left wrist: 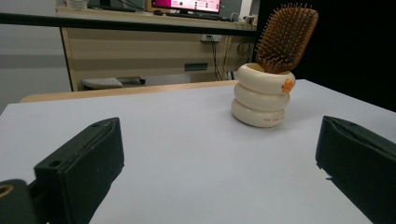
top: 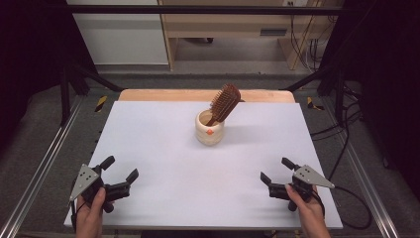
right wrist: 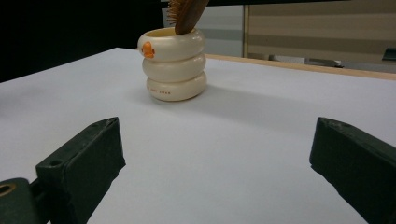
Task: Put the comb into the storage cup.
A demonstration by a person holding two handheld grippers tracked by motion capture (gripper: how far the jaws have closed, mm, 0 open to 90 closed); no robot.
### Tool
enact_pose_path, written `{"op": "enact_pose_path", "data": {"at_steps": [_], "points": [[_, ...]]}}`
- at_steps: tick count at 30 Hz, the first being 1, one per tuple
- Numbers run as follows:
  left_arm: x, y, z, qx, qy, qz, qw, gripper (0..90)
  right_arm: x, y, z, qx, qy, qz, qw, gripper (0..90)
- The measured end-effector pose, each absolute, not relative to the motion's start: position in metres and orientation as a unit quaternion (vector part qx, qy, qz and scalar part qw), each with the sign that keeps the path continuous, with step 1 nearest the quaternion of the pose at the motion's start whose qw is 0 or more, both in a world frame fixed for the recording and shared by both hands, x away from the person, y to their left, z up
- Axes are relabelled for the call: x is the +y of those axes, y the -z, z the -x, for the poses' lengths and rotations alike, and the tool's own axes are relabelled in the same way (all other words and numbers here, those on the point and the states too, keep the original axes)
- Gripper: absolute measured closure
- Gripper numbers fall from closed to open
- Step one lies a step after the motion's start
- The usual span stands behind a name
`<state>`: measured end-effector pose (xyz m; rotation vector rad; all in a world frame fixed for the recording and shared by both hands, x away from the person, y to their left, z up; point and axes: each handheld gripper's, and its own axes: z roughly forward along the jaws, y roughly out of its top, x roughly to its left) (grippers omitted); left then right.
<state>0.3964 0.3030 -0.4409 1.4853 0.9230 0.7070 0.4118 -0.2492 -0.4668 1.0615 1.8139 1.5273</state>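
White table (top: 163,148) in front of me. Ridged cream cup (top: 209,128) stands mid-table toward the far edge, wooden hairbrush (top: 224,103) in it handle-down, leaning right. Left gripper (top: 120,175) and right gripper (top: 275,172) sit near my edge, jaws wide apart, holding nothing. I judge the approach not begun; next, reach for the brush head.

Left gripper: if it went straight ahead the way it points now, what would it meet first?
Probably nothing on the table. The left gripper, open, aims a little to the left of the cream cup that holds the hairbrush. Bare tabletop lies ahead, though it might just graze the cup; depth is hard to judge.
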Motion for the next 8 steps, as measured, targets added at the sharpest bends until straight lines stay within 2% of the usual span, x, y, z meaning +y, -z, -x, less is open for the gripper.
{"op": "enact_pose_path", "data": {"at_steps": [8], "points": [[0.3030, 0.4412, -0.3970, 0.398, -0.302, -0.637, 0.587, 1.1, -0.2421, 0.4639, -0.4187, 0.670, -0.568, -0.390, 0.278, 2.9]]}}
